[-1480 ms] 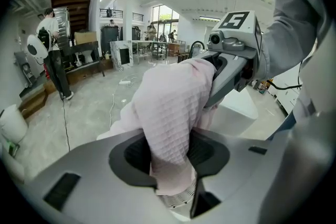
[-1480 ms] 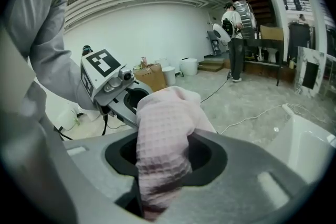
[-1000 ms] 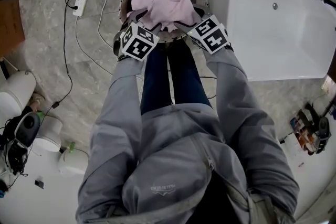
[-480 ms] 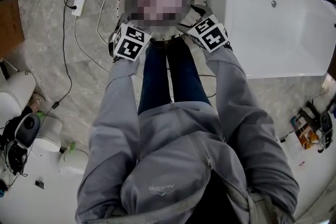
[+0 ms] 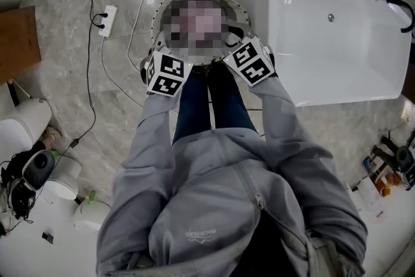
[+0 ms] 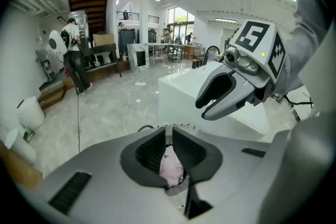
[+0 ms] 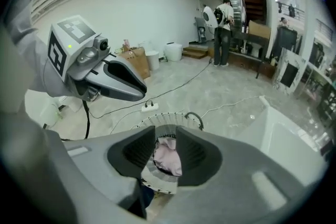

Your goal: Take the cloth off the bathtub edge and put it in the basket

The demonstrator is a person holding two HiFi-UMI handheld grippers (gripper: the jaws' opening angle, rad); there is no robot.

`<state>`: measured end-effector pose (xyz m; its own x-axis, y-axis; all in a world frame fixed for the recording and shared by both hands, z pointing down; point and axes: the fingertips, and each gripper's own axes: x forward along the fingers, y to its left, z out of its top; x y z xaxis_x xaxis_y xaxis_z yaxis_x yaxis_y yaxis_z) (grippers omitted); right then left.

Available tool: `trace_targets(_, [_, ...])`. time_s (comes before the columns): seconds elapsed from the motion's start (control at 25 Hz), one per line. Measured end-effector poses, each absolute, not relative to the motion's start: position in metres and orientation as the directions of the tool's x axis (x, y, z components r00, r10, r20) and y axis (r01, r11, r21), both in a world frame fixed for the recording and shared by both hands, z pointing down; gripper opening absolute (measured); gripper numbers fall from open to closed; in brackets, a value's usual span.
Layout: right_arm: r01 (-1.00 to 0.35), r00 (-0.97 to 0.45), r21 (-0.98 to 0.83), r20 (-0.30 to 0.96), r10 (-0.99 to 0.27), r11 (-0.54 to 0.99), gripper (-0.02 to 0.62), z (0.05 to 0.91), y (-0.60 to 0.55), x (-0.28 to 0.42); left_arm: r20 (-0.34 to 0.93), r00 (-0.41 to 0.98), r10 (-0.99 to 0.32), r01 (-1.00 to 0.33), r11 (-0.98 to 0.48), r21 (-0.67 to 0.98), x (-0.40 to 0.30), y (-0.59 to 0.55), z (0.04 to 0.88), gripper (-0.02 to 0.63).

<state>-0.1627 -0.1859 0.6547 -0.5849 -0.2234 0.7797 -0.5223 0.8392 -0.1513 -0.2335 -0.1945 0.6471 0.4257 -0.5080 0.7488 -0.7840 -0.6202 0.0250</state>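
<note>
The pink cloth (image 6: 171,165) lies bunched inside the round white basket (image 5: 240,11) on the floor beside the white bathtub (image 5: 337,42); a mosaic patch covers it in the head view. My left gripper (image 5: 159,48) hovers over the basket's near-left rim. Its jaws are closing to a narrow slot with nothing between them. My right gripper (image 5: 234,33) hovers over the near-right rim, its jaws also closing and empty. Through each gripper's gap the cloth (image 7: 169,157) shows below, apart from the pads.
A power strip (image 5: 107,15) and loose cables lie on the grey marble floor left of the basket. A brown box (image 5: 16,42) and white fixtures (image 5: 19,133) stand at the far left. A person (image 6: 73,55) stands far back in the room.
Both grippers have drawn back a little from the heaped cloth toward the person's legs and come closer together. The cloth stays in the basket.
</note>
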Motion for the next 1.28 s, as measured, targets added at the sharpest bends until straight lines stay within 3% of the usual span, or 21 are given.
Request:
trace_targets(0.24, [-0.613, -0.614, -0.102, 0.685, -0.392, 0.784, 0.005, 0.565, -0.2, -0.157, 0.647, 0.418, -0.638, -0.804, -0.592, -0.065, -0.231, -0.197, 0.556, 0.006])
trace_targets(0.64, [-0.712, -0.638, 0.012, 0.407, -0.653, 0.703, 0.005, 0.406, -0.218, -0.14, 0.376, 0.382, -0.844, -0.866, -0.469, -0.173, -0.224, -0.198, 0.402, 0.005])
trace_targets(0.92, [-0.832, -0.55, -0.043, 0.19, -0.813, 0.553, 0.005, 0.309, -0.22, -0.101, 0.136, 0.364, -0.921, -0.912, -0.382, -0.146, -0.214, -0.197, 0.307, 0.005])
trace_targets(1.28, [-0.859, -0.51, -0.002, 0.075, -0.857, 0.512, 0.005, 0.262, -0.193, -0.089, 0.019, 0.357, -0.934, -0.929, -0.357, -0.098, -0.207, -0.179, 0.256, 0.005])
